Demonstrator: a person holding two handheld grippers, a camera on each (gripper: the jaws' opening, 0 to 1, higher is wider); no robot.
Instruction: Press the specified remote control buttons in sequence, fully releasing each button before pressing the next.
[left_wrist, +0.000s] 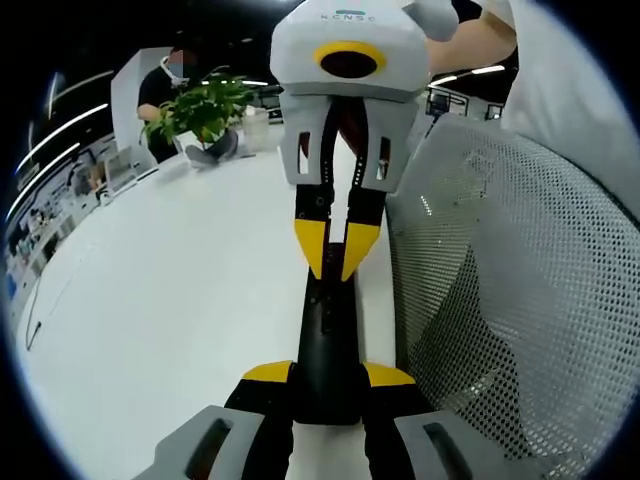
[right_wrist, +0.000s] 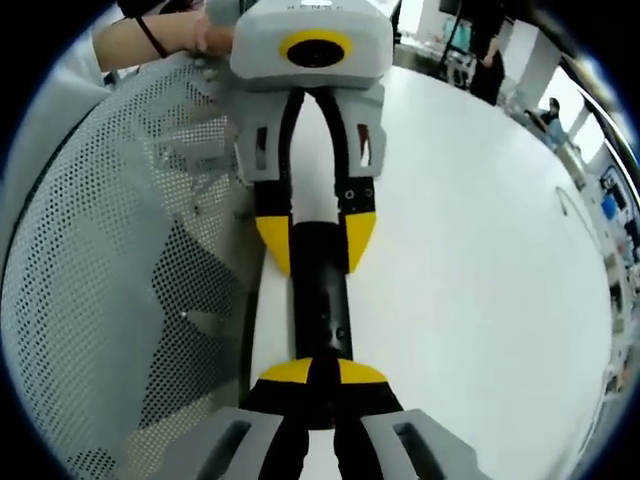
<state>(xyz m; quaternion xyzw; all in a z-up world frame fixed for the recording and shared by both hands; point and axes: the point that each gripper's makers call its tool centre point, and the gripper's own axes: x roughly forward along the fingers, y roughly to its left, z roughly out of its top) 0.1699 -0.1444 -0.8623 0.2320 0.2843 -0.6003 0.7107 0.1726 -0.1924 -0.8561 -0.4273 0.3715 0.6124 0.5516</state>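
Remote (left_wrist: 326, 350) — left hand-held gripper's (left_wrist: 327, 376) grip

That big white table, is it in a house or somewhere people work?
Probably somewhere people work, like an open office or lab. The long white table runs far back, long strip lights hang overhead, a potted plant sits on the table, and a white mesh chair stands beside it.

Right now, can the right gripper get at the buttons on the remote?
Probably yes. The left gripper clamps only the sides of the remote, leaving its top face free, and the right gripper, tips shut, sits right over it.
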